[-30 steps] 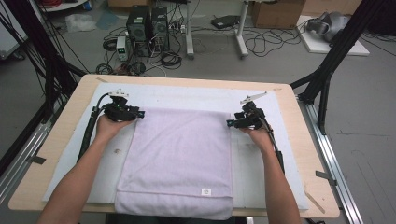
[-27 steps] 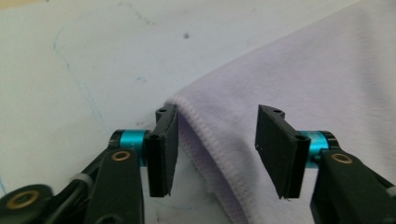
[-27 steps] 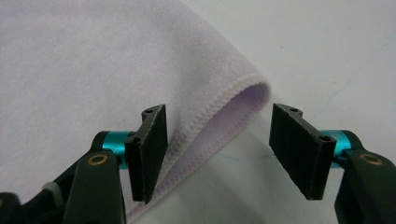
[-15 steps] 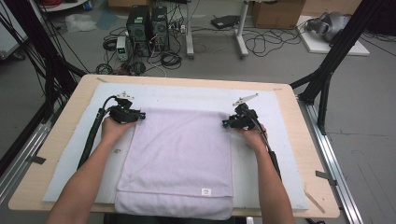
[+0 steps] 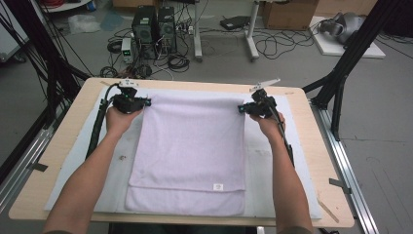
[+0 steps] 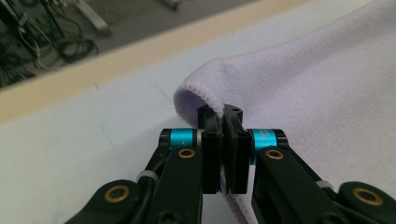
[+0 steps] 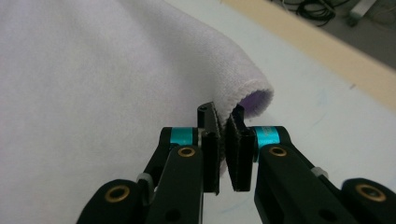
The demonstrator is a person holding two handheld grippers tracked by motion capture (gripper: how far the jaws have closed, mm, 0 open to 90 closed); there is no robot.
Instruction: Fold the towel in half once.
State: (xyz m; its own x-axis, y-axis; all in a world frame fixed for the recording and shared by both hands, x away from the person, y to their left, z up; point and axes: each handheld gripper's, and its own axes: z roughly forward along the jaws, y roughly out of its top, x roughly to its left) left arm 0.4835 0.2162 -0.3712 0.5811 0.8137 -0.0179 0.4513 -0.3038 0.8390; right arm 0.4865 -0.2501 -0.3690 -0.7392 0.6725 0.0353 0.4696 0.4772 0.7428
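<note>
A pale lilac towel lies folded on the white mat, with a small label near its front edge. At the towel's far left corner my left gripper has just closed and is shut on the hem. At the far right corner my right gripper has also just closed and pinches the towel's edge. Both far corners are raised a little off the mat. In each gripper view the black jaws press on the cloth between them.
A white mat covers most of the wooden table. Beyond the far edge the floor holds computer towers, cables and desk legs. Black frame posts stand at both sides.
Both grippers closed on the towel's far corners and lifted them slightly, moving a little toward the far edge. The towel's far edge now sits higher and is drawn taut.
</note>
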